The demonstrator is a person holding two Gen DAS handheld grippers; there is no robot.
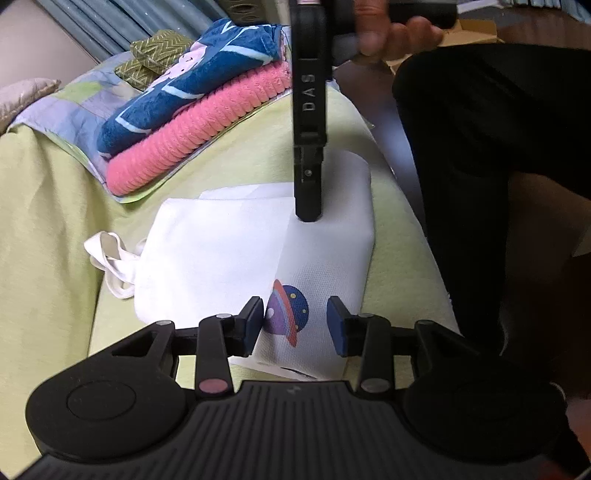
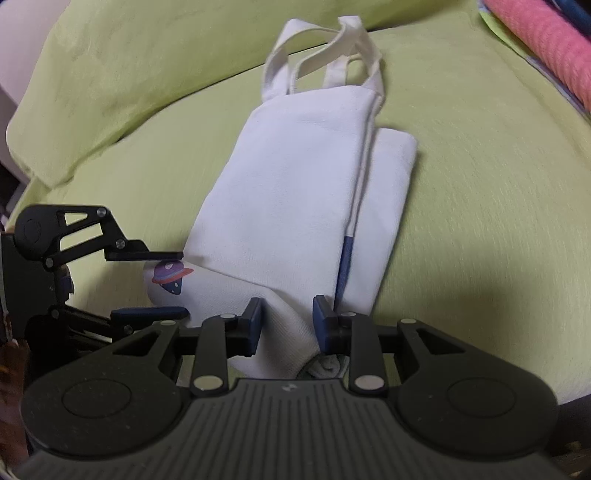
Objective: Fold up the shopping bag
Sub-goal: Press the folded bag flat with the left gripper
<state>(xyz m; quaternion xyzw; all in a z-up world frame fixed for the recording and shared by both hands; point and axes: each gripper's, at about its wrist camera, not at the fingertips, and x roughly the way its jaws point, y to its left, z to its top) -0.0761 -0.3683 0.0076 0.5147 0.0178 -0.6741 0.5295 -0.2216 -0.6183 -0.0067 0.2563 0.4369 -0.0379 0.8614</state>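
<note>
A white shopping bag (image 1: 221, 251) lies folded lengthwise on a green sheet (image 1: 48, 221), with its handles (image 1: 110, 266) off to the left. A planet print (image 1: 288, 314) shows on the near end. My left gripper (image 1: 295, 325) is open, its blue pads on either side of that print. My right gripper (image 1: 308, 216) comes down from above with its tip on the bag. In the right wrist view the bag (image 2: 295, 192) runs away from me, handles (image 2: 332, 55) at the far end. My right gripper (image 2: 288, 325) is open with a ridge of bag fabric between its fingers. My left gripper (image 2: 162, 284) straddles the printed corner.
A pink towel (image 1: 192, 144) and a blue patterned towel (image 1: 184, 92) are stacked behind the bag on a pastel cloth. A person's dark-clothed body (image 1: 480, 147) fills the right side, and a hand (image 1: 391, 33) holds the right gripper. The pink towel (image 2: 546, 48) shows far right.
</note>
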